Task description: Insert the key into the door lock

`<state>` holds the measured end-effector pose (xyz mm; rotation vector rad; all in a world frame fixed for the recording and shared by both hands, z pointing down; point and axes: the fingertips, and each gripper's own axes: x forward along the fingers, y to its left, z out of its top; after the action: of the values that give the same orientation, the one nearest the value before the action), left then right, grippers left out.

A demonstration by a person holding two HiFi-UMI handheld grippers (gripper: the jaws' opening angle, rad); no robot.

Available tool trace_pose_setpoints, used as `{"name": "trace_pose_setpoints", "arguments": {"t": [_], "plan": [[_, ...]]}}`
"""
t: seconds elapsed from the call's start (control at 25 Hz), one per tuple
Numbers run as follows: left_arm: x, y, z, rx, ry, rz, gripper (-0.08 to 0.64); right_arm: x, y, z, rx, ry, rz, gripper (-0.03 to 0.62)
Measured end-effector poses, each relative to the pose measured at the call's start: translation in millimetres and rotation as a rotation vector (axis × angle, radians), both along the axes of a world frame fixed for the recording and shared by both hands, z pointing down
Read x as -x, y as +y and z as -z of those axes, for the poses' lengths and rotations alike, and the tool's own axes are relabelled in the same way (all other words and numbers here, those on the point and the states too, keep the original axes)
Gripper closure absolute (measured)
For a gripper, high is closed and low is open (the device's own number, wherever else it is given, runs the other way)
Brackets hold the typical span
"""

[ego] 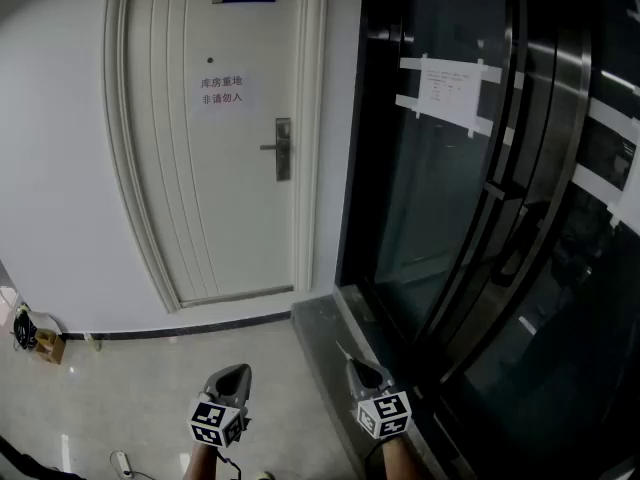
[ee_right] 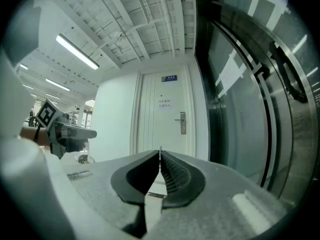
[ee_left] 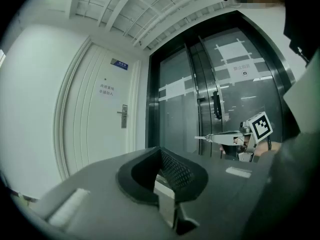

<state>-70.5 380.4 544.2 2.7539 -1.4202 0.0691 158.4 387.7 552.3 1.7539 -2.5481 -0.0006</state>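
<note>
The white door (ego: 215,138) stands ahead at some distance, with its metal lock plate and lever handle (ego: 283,149) on its right side. The lock (ee_right: 183,122) shows straight past my right gripper (ee_right: 160,152), and the lock (ee_left: 124,116) lies left of centre in the left gripper view. The right gripper (ego: 358,366) is held level and shut on a thin silver key (ee_right: 160,148). The key's tip (ee_left: 201,137) pokes out beyond the jaws toward the door. My left gripper (ego: 240,368) is level beside it, and the left gripper (ee_left: 161,150) is shut with nothing in it.
Dark glass doors with steel frames and a long handle (ego: 500,188) fill the right side, with a taped paper sheet (ego: 447,91) on them. A dark stone threshold (ego: 325,328) runs along their base. A notice (ego: 221,91) hangs on the white door. Small items (ego: 30,333) lie on the floor by the left wall.
</note>
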Motion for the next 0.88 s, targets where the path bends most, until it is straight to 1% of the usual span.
{"name": "trace_pose_setpoints", "arguments": {"t": [0.16,0.44,0.6,0.72,0.88], "plan": [[1.3,-5.8,-0.4,-0.001,-0.002,-0.001,0.558,0.5,-3.7,-0.1,0.0,-0.026,0.009,0.583],[-1.2,-10.6,-2.3,0.005,-0.005,-0.005,0.558,-2.7,-7.3,0.8,-0.003,-0.019,-0.003,0.583],[0.3,-19.9,-6.6,0.019,-0.003,0.007,0.558,-1.8,-15.5,-2.7,0.01,-0.022,0.005,0.583],[1.0,-31.0,-12.2,0.031,0.003,0.012,0.558,-0.7,-26.2,-7.5,0.021,-0.01,0.013,0.583],[2.0,-56.5,-15.1,0.033,0.01,0.003,0.558,-0.9,-52.9,-10.7,0.027,-0.01,0.011,0.583]]}}
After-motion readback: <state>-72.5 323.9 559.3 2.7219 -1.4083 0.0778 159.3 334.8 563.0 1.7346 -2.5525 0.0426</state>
